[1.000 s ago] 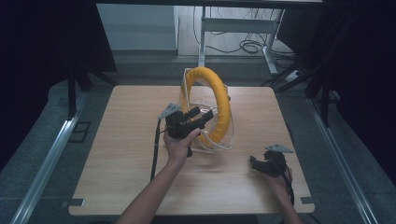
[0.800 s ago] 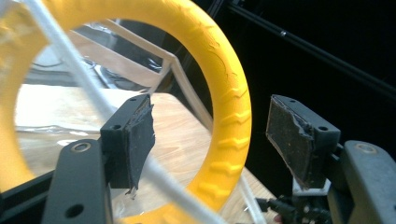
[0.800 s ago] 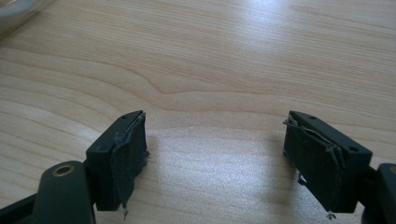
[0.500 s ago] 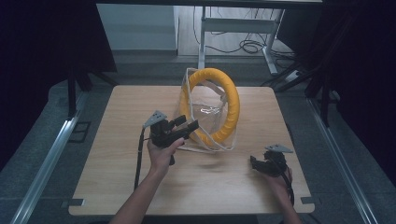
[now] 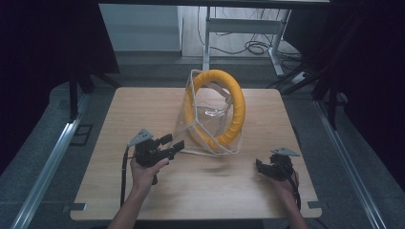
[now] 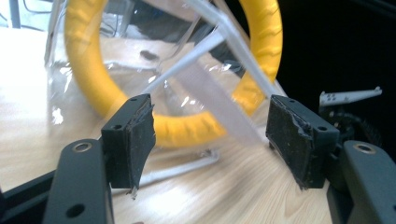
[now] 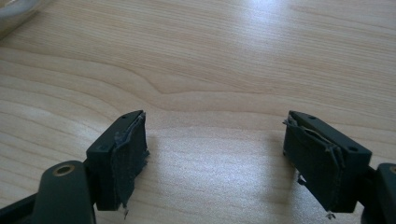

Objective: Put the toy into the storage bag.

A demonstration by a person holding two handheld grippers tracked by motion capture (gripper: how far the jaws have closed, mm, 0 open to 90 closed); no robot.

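Note:
A yellow ring [image 5: 237,107] stands upright inside a clear plastic bag [image 5: 210,117] with white edging, near the middle of the wooden table [image 5: 143,105]. My left gripper [image 5: 175,141] sits just left of the bag's near corner, pointing at it, jaws open and apart from it. In the left gripper view the gripper [image 6: 210,140] has nothing between its pads, and the ring [image 6: 84,74] and a white strap [image 6: 215,93] lie beyond them. My right gripper [image 5: 259,168] rests low at the front right, open. In the right gripper view the gripper [image 7: 215,154] has bare wood between its jaws.
Beyond the table's far edge a desk frame [image 5: 248,24] stands with cables [image 5: 253,46] on the floor. Metal rails [image 5: 47,162] run along the floor on both sides. The right gripper's grey plate [image 6: 350,96] shows past the left jaws.
My left gripper has drawn back from the ring and bag, leftward and toward the table's front edge, a little lower. The bag with the ring now stands alone. The right hand has not moved.

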